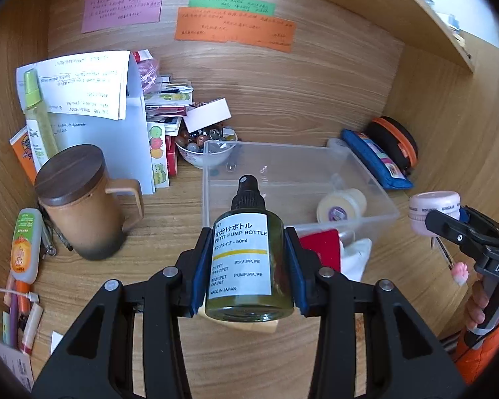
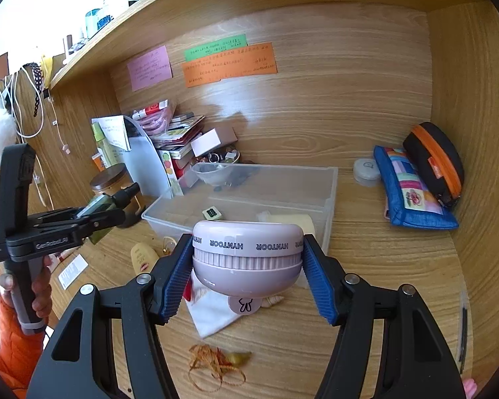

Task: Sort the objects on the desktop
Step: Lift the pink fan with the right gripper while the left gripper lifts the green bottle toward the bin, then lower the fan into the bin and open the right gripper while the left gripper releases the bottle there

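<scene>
My left gripper (image 1: 246,266) is shut on a green pump bottle (image 1: 246,259) with a black spray top, held above the desk just before a clear plastic bin (image 1: 379,196). My right gripper (image 2: 248,262) is shut on a pale pink round HYNTOOR jar (image 2: 248,256), held in front of the same bin (image 2: 329,193). The jar also shows at the right of the left wrist view (image 1: 434,211). The bottle shows in the right wrist view (image 2: 106,204) at the left. A cream roll (image 1: 341,204) lies inside the bin.
A brown lidded mug (image 1: 83,199), papers and a bowl of beads (image 1: 203,146) stand at back left. A blue pouch (image 2: 412,193) and a black-orange case (image 2: 435,163) lie at right. A white cloth (image 2: 213,309), rubber bands (image 2: 216,362) and a yellow tube (image 2: 143,256) lie near the front.
</scene>
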### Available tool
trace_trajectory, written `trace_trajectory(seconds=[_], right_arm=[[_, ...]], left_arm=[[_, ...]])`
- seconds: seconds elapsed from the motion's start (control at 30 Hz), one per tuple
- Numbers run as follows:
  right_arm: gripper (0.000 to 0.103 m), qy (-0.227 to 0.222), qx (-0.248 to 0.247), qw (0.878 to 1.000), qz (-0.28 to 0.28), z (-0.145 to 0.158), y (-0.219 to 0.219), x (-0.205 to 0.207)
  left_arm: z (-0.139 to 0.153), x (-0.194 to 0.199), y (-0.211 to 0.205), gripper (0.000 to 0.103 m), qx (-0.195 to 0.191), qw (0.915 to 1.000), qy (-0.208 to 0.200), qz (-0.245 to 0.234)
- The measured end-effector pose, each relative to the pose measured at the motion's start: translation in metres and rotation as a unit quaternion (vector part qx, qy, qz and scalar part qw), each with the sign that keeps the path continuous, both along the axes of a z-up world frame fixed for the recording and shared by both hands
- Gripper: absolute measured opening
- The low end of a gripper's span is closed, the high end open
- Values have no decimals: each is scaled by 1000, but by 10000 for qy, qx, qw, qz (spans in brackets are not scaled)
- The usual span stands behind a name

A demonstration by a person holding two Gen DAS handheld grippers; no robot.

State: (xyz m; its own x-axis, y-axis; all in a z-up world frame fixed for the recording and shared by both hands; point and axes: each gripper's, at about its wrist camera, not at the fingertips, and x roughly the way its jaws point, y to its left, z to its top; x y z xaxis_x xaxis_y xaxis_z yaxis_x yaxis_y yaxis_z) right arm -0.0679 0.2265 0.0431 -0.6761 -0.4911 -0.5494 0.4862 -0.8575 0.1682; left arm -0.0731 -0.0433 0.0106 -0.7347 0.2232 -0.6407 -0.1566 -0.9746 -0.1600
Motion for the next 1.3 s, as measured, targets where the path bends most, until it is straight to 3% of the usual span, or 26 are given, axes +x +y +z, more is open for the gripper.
trace_trajectory(seconds=[0.27,0.53,0.77,1.3], right_arm=[[61,-128,-202,9997,73,1,-19,-31],[61,-299,-15,9994,175,-1,-46,-67],[61,-504,318,9977,311,-16,-67,-94],[61,-718,779,9924,621,-49,-98,-123]], left_arm=[[0,-39,-1,41,-4,9999,-123,13],[3,-73,9,41,44,9996,-192,-191],[-20,-104,19,41,-90,9985,-490,-237],[-42,-120,28,41,-248,9970,-672,-309]])
